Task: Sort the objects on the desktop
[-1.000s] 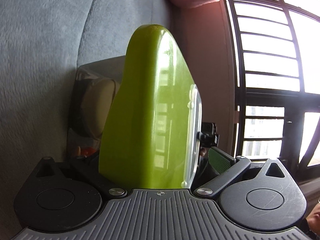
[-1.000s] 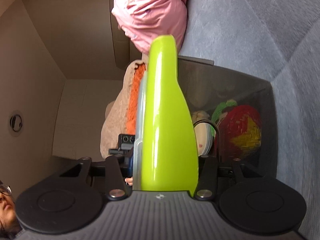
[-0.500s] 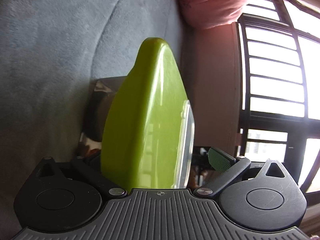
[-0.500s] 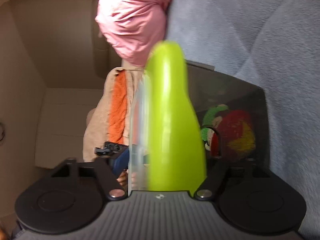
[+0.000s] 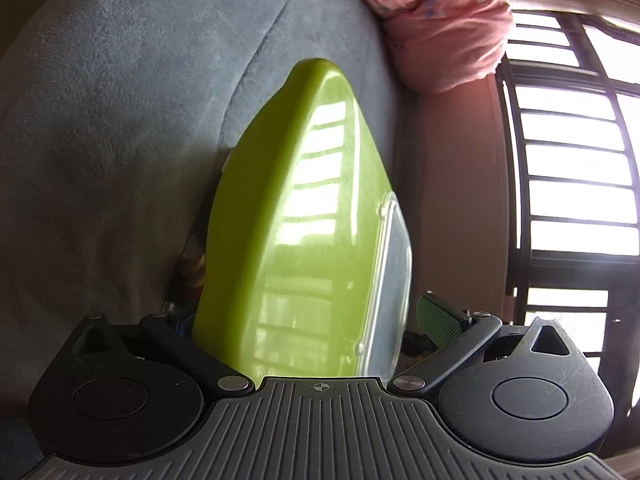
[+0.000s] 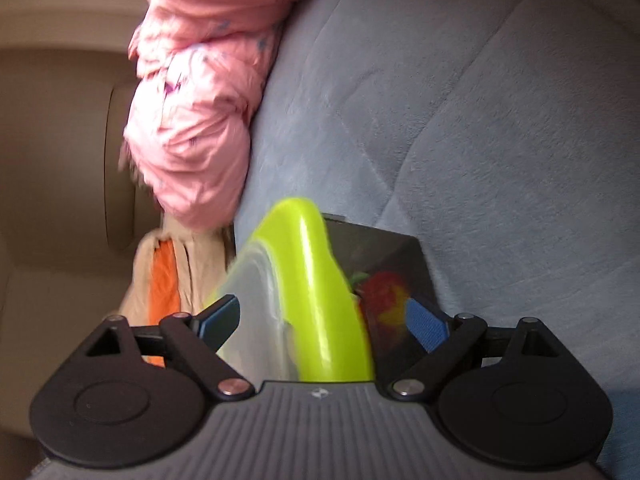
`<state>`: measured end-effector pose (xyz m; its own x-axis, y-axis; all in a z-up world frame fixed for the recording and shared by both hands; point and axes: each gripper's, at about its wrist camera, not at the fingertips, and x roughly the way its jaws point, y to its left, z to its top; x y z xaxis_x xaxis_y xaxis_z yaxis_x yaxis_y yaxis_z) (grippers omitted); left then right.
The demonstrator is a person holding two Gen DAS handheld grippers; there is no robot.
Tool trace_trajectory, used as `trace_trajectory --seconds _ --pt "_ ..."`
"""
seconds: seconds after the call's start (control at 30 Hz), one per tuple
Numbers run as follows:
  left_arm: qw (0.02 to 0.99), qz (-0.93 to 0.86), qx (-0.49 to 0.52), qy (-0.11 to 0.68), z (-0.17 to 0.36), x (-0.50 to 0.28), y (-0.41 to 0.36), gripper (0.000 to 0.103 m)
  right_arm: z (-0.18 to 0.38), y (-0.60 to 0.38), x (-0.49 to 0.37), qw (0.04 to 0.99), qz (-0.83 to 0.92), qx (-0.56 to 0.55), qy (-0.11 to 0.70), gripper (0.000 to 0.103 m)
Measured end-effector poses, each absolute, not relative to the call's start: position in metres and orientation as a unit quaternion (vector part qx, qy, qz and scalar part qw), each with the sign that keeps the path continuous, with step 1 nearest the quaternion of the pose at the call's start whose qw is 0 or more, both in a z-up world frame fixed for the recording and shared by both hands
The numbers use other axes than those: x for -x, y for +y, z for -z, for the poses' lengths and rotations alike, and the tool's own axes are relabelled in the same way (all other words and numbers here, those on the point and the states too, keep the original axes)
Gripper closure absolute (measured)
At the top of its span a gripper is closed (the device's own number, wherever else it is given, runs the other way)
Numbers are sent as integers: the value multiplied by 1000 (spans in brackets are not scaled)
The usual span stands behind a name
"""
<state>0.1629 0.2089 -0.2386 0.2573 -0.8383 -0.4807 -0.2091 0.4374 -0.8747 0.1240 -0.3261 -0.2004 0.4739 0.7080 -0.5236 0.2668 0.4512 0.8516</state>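
I judge I'm mid-release of the green lidded box (image 6: pixel 320 300), standing on edge against the dark bin (image 6: pixel 384 264): my right gripper (image 6: pixel 324 320) is opening off it, my left gripper (image 5: pixel 304 312) stands wide around it, so next I back both clear.
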Motion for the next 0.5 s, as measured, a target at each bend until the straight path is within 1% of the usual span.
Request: trace_trajectory --seconds 0.03,0.07,0.13,0.2,0.3,0.37,0.5 --pt "641 242 465 561 240 -162 212 0 204 -315 -130 686 -171 -502 497 16" --pt "643 238 460 564 242 -161 215 0 207 -304 -137 684 -180 -486 514 18" --pt "644 232 456 569 246 -160 222 0 202 -276 -150 704 -215 -415 535 22" --pt "644 220 468 564 251 -160 235 0 197 -258 -161 713 -231 -385 538 21" --pt "631 222 490 558 257 -162 242 0 203 -252 -178 706 -231 -407 532 27" --pt "632 227 484 562 257 -167 239 0 208 -257 -190 699 -226 -433 522 30" --pt "638 215 464 576 260 -175 236 0 213 -263 -209 690 -227 -464 507 31"
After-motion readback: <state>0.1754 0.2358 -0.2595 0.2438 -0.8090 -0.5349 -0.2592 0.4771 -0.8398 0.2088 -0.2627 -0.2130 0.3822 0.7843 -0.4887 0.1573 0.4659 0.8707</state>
